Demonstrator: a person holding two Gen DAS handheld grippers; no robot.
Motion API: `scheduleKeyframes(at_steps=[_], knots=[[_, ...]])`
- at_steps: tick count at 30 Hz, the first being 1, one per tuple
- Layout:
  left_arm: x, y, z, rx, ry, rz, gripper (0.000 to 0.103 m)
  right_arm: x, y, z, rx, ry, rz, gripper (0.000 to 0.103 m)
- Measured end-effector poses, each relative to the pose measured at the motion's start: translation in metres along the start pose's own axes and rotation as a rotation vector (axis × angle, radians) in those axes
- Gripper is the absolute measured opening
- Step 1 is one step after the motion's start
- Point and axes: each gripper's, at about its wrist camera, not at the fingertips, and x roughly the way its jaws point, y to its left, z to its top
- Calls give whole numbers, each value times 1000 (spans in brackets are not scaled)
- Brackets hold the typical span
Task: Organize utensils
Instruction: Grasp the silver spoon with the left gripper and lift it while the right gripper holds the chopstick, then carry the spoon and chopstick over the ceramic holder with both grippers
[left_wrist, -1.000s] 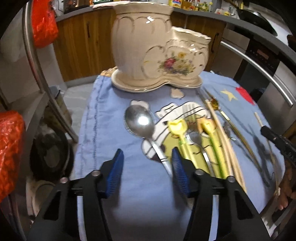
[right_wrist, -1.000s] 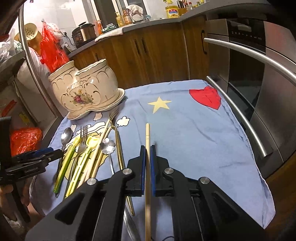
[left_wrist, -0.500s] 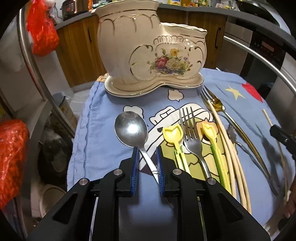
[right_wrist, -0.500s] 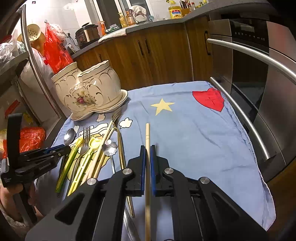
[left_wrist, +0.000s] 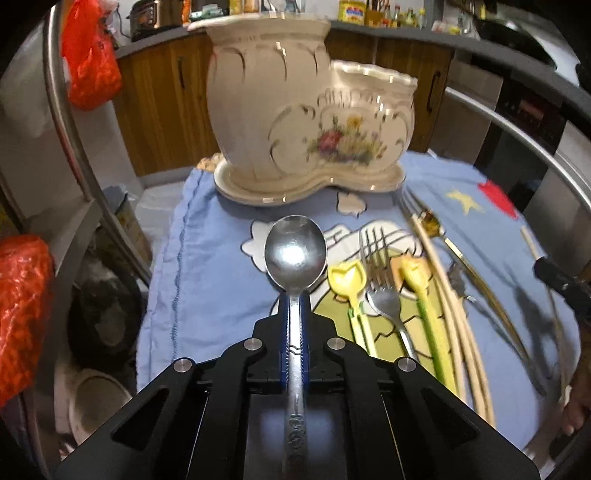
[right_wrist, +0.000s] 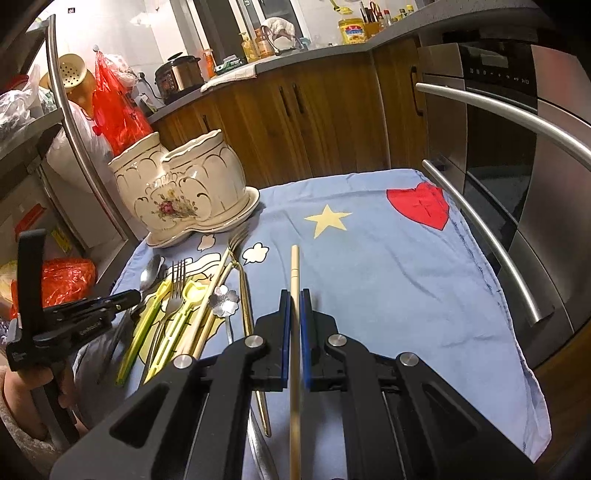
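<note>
Cream holder (left_wrist: 280, 110) with painted flowers; blue cloth (right_wrist: 388, 280) bearing yellow star, red heart.

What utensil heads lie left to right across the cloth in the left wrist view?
Silver spoon held in the left hand-held gripper → yellow tulip-headed utensil → silver fork → green-stemmed tulip utensil → pale chopsticks.

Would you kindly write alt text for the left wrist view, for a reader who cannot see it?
The left hand-held gripper is shut on the handle of a silver spoon, bowl pointing toward a cream floral ceramic holder. To the right, a fork, two yellow utensils and chopsticks lie on a blue cloth.
</note>
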Motion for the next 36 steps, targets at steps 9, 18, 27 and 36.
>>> scheduleKeyframes(at_steps=[9,18,27,36], knots=[[-29,3,2,-12,-121,-62,6,-5,10,2,-25,-49,22,5],[-69,3,18,15,-256,-101,6,-18,37,35,-66,-140,85,5],[-109,16,76,31,-386,-179,6,-10,69,108,-99,-216,164,5],[-96,28,165,40,-459,-141,6,20,89,194,-42,-296,230,5]])
